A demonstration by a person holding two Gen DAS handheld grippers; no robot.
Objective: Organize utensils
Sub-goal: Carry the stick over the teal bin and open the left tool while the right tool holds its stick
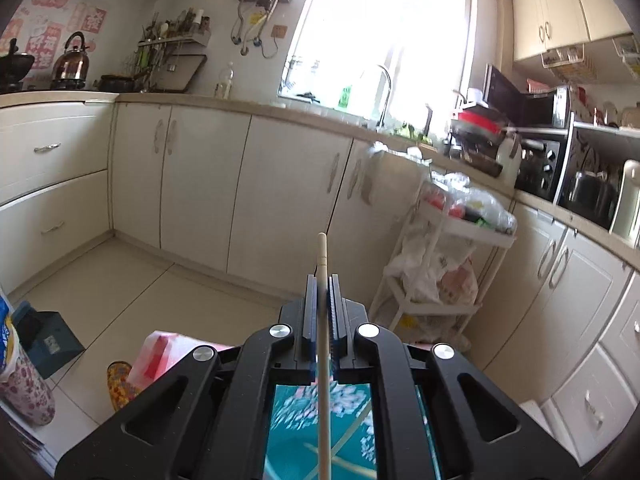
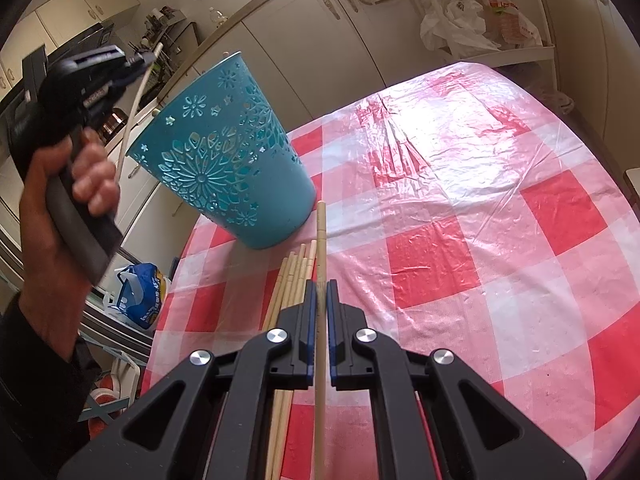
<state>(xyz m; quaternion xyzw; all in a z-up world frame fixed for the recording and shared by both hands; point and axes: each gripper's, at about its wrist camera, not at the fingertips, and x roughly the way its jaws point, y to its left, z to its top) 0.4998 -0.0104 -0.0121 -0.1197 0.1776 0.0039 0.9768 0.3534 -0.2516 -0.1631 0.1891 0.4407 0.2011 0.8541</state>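
A teal cut-out cup [image 2: 240,160] stands on the red-and-white checked table [image 2: 480,200]. My right gripper [image 2: 320,284] is shut on a wooden chopstick [image 2: 321,236] that points toward the cup's base, low over the cloth. Several more chopsticks [image 2: 292,276] lie in a bundle just to its left. Up at the left, a hand holds my left gripper [image 2: 144,58], shut on a pale chopstick [image 2: 130,120] that slants down beside the cup's rim. In the left wrist view that gripper [image 1: 322,280] clamps the chopstick [image 1: 322,252], with the teal cup [image 1: 352,420] right beneath it.
A white rolling cart [image 1: 440,240] full of plastic bags stands beyond the table by the cream cabinets [image 1: 200,180]. A blue-and-white bag [image 2: 140,296] sits on the floor left of the table. A blue box [image 1: 44,336] sits on the floor tiles.
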